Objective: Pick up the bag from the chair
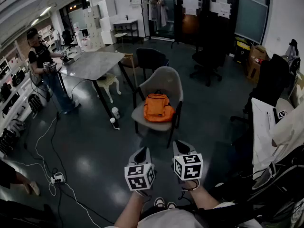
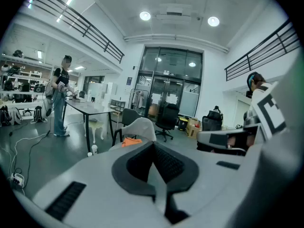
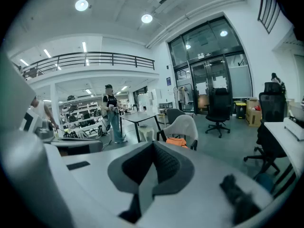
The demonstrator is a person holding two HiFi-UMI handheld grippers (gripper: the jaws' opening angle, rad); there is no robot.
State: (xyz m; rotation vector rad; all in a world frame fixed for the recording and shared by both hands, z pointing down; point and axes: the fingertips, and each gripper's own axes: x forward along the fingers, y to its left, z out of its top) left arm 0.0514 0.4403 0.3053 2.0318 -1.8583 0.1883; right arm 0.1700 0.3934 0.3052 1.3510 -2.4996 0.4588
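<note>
An orange bag point(image 1: 158, 107) sits upright on the seat of a beige shell chair point(image 1: 163, 81) in the middle of the head view. Both grippers hover near the bottom of that view, well short of the chair. My left gripper point(image 1: 141, 152) is shut with nothing in it, and so is my right gripper point(image 1: 183, 146). In the left gripper view the bag point(image 2: 130, 141) peeks just over the shut left gripper point(image 2: 154, 147), with the chair point(image 2: 141, 128) behind it. The right gripper view shows the bag point(image 3: 176, 141) and chair point(image 3: 183, 126) beyond the shut right gripper point(image 3: 153, 147).
A grey table point(image 1: 95, 63) stands left of the chair, with a person point(image 1: 43, 63) at its far end. Two white cups point(image 1: 114, 114) stand on the floor by the chair. A dark chair point(image 1: 151, 58) is behind, an office chair point(image 1: 208, 61) farther back. Cables and a power strip point(image 1: 57, 178) lie at left; a desk point(image 1: 262, 127) at right.
</note>
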